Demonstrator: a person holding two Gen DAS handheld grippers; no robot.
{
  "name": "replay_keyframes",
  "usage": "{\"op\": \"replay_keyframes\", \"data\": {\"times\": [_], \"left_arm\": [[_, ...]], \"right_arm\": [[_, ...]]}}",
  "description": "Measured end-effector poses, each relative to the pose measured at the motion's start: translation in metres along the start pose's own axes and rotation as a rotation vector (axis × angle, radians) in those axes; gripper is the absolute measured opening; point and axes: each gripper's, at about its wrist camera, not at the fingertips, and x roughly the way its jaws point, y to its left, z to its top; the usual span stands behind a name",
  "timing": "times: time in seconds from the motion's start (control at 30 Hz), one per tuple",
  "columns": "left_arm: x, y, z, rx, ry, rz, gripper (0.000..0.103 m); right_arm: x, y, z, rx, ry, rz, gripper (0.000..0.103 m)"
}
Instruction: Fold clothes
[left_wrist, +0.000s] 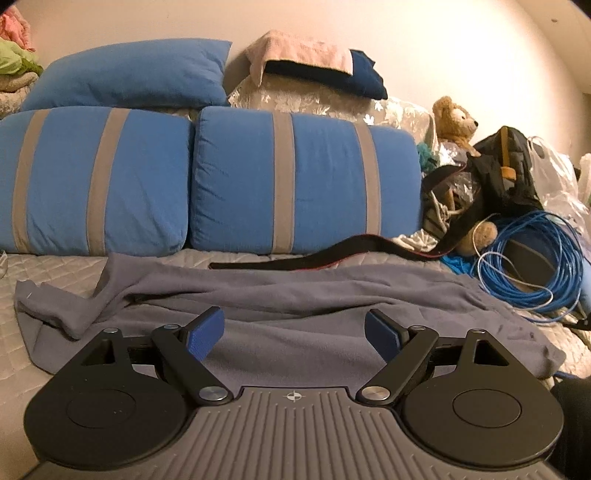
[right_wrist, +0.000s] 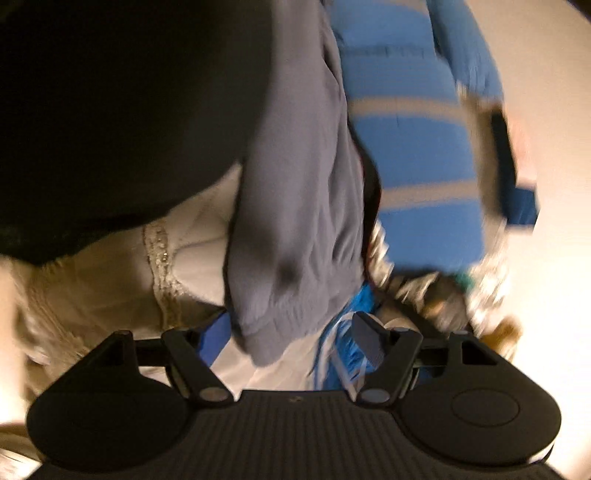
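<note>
A grey garment lies spread across the quilted bed, with a rumpled sleeve at its left end. My left gripper hovers just above its near part, open, with nothing between the blue pads. In the blurred, rolled right wrist view the same grey garment runs up the frame, and its ribbed end hangs down between the fingers. My right gripper stands open around that ribbed edge, jaws wide apart.
Two blue striped cushions and a blue pillow line the back of the bed. A black belt lies behind the garment. A blue cable coil, a dark bag and a teddy bear crowd the right. A dark mass fills the right view's upper left.
</note>
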Motion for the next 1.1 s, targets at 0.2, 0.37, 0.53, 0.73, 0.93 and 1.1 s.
{"op": "replay_keyframes", "data": {"times": [0.2, 0.37, 0.53, 0.73, 0.93, 1.1], "left_arm": [[0.000, -0.004, -0.004, 0.041, 0.033, 0.017, 0.083], [0.002, -0.018, -0.014, 0.153, 0.069, 0.032, 0.083], [0.008, -0.045, -0.030, 0.369, 0.113, 0.052, 0.083], [0.021, -0.075, -0.055, 0.648, 0.123, 0.108, 0.083], [0.048, -0.085, -0.074, 0.915, 0.100, 0.202, 0.082], [0.080, -0.076, -0.083, 1.089, 0.203, 0.307, 0.061]], "right_arm": [[0.002, 0.030, -0.015, -0.173, -0.097, -0.176, 0.074], [0.003, 0.037, -0.018, -0.207, -0.125, -0.225, 0.063], [0.006, 0.008, -0.014, -0.110, -0.086, -0.100, 0.025], [0.001, -0.066, -0.008, 0.051, -0.071, -0.125, 0.007], [-0.001, -0.114, 0.000, 0.120, -0.077, -0.125, 0.007], [0.003, -0.137, 0.008, 0.142, -0.073, -0.134, 0.007]]}}
